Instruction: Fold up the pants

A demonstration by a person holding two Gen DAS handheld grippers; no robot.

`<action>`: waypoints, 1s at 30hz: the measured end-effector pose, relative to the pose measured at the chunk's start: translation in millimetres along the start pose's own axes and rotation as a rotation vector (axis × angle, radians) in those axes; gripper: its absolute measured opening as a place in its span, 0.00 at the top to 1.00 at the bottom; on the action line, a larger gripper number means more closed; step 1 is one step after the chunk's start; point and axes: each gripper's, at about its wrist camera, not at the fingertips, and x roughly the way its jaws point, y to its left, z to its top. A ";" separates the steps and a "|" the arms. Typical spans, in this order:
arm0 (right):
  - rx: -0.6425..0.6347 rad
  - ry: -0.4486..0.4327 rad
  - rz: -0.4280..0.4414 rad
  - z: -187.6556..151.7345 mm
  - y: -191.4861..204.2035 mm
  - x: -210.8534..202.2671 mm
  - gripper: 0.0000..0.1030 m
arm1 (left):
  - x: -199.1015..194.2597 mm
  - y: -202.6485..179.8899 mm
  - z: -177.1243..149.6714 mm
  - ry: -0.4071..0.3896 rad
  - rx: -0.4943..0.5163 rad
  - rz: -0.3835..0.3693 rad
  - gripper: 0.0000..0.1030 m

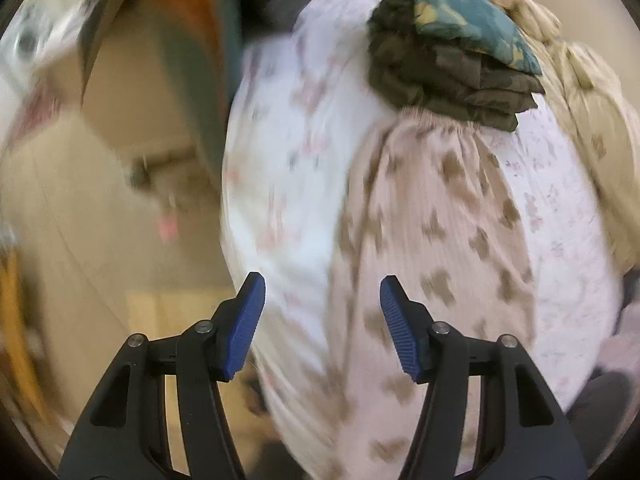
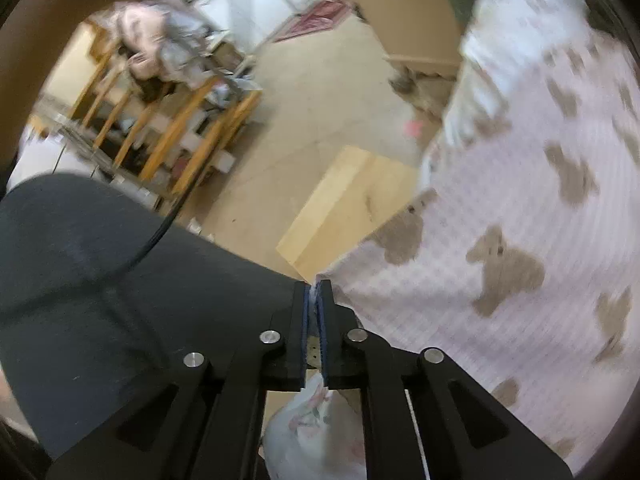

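Note:
The pants [image 1: 432,248] are pale pink with brown bear shapes. They lie lengthwise on a white floral bedsheet [image 1: 280,152], waistband at the far end. My left gripper [image 1: 322,294] is open and empty, hovering above the near part of the pants. In the right wrist view the pants [image 2: 520,216] spread out to the right. My right gripper [image 2: 314,292] is shut on the edge of the pants at its fingertips, at the bed's edge.
A stack of folded clothes, olive with a teal piece on top [image 1: 456,52], lies beyond the waistband. A beige blanket [image 1: 592,120] is at the far right. A wooden box [image 2: 344,208] and a wooden rack [image 2: 168,128] stand on the floor. A person's dark-clothed leg [image 2: 100,288] is at left.

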 end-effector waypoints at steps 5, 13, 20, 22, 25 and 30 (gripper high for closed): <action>0.085 -0.087 0.198 -27.0 1.1 -48.3 0.33 | 8.2 8.0 -45.4 0.072 -0.130 -0.034 0.46; 0.226 -0.312 0.061 -87.2 -76.8 -207.0 0.32 | 20.7 2.6 -91.6 0.187 -0.116 0.065 0.45; 0.547 -0.441 -0.124 -140.3 -188.2 -284.6 0.32 | 56.3 -10.0 -136.4 0.278 -0.111 0.088 0.45; 0.645 -0.381 -0.170 -151.1 -214.7 -281.4 0.32 | 69.0 -13.2 -144.1 0.297 -0.093 0.106 0.45; 0.742 -0.220 -0.178 -168.3 -237.6 -253.8 0.32 | 70.4 -16.3 -145.9 0.268 -0.079 0.114 0.46; 0.721 -0.077 -0.121 -181.3 -233.5 -207.3 0.34 | 66.9 -25.6 -144.6 0.238 -0.084 0.079 0.73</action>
